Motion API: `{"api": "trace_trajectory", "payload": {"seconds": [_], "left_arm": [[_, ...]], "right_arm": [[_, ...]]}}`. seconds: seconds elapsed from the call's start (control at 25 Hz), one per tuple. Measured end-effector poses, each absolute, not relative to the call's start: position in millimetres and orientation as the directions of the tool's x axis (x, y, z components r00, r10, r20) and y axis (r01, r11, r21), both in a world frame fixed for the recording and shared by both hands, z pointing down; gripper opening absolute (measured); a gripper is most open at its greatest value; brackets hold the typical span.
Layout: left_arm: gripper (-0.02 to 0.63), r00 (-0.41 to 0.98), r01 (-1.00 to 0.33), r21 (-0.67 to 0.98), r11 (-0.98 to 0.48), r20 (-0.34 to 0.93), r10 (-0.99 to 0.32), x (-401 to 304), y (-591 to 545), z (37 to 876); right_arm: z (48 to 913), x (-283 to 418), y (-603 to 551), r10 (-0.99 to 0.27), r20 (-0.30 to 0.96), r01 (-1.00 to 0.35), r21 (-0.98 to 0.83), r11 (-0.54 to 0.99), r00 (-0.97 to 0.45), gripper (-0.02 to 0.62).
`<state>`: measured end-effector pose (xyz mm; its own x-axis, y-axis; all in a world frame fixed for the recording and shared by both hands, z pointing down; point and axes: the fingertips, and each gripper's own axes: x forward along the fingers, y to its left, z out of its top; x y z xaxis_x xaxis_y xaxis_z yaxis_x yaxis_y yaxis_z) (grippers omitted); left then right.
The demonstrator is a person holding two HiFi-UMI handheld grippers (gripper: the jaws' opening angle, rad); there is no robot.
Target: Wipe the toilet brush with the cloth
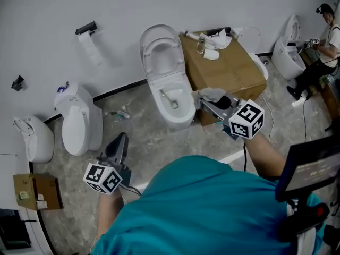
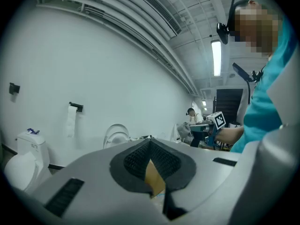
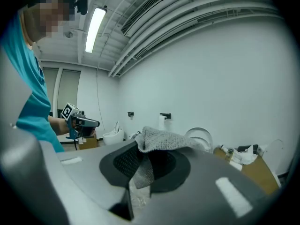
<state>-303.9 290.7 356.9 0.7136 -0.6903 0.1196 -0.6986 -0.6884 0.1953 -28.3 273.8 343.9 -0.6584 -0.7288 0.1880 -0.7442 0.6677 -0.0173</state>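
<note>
My right gripper (image 1: pixel 206 102) is shut on a grey cloth (image 1: pixel 212 93), which bunches over the jaw tips beside the toilet's right rim. In the right gripper view the cloth (image 3: pixel 161 139) drapes over the closed jaws. An open white toilet (image 1: pixel 166 70) stands in the middle; what looks like the toilet brush (image 1: pixel 170 98) lies in its bowl. My left gripper (image 1: pixel 121 138) hangs lower left over the floor, shut with nothing in it. It is well short of the toilet.
A cardboard box (image 1: pixel 228 73) with bottles and rags stands right of the toilet. Two more white toilets (image 1: pixel 81 122) sit at the left wall under a paper roll holder (image 1: pixel 86 28). Another person (image 1: pixel 324 41) sits at the far right beside a toilet.
</note>
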Motion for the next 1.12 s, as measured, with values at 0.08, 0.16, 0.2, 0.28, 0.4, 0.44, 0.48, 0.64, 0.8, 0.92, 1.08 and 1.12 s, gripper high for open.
{"api": "trace_trajectory", "payload": {"seconds": [0.08,0.16,0.2,0.28,0.4,0.44,0.48,0.64,0.8,0.92,1.08,1.12], "left_arm": [[-0.006,0.701,-0.711,0.204,-0.673,0.124,-0.703,-312.5,283.1,361.2],[-0.006,0.683,-0.728,0.206,-0.654,0.136,-0.717,-315.3,275.9,364.1],[-0.006,0.674,-0.736,0.206,-0.645,0.140,-0.725,-315.1,271.9,365.3],[-0.006,0.658,-0.750,0.212,-0.626,0.149,-0.738,-310.1,263.4,367.8],[-0.006,0.644,-0.762,0.211,-0.612,0.154,-0.750,-291.4,248.7,373.2],[-0.006,0.637,-0.768,0.206,-0.606,0.155,-0.755,-282.8,242.5,373.5],[-0.006,0.629,-0.775,0.202,-0.599,0.155,-0.762,-272.9,235.4,372.3],[-0.006,0.592,-0.803,0.198,-0.561,0.160,-0.790,-222.4,207.7,361.9],[-0.006,0.577,-0.813,0.199,-0.547,0.149,-0.803,-173.2,178.8,357.0],[-0.006,0.580,-0.812,0.201,-0.548,0.159,-0.799,-128.5,148.7,353.9],[-0.006,0.594,-0.803,0.194,-0.563,0.189,-0.782,-97.4,126.7,362.5],[-0.006,0.599,-0.800,0.192,-0.569,0.189,-0.778,-96.8,127.1,365.4]], "right_arm": [[348.4,-37.6,259.8,-0.713,0.194,-0.730,-0.022,0.683,-0.674,0.038],[352.1,-41.0,245.3,-0.697,0.196,-0.714,-0.027,0.700,-0.690,0.038],[353.1,-40.8,237.9,-0.689,0.194,-0.706,-0.029,0.708,-0.698,0.038],[355.0,-36.4,223.6,-0.674,0.190,-0.691,-0.037,0.722,-0.714,0.038],[360.2,-21.4,201.6,-0.650,0.185,-0.667,-0.046,0.743,-0.737,0.038],[361.8,-14.7,192.3,-0.641,0.183,-0.658,-0.048,0.751,-0.745,0.038],[362.9,-7.1,182.0,-0.631,0.181,-0.648,-0.050,0.760,-0.754,0.038],[362.9,28.6,143.0,-0.580,0.182,-0.597,-0.054,0.801,-0.794,0.038],[361.3,68.0,110.0,-0.541,0.177,-0.557,-0.052,0.829,-0.822,0.038],[364.4,105.7,78.8,-0.525,0.180,-0.543,-0.063,0.838,-0.832,0.038],[372.9,134.2,56.1,-0.533,0.173,-0.551,-0.078,0.831,-0.828,0.038],[374.5,135.4,57.5,-0.536,0.171,-0.554,-0.081,0.828,-0.826,0.038]]}}
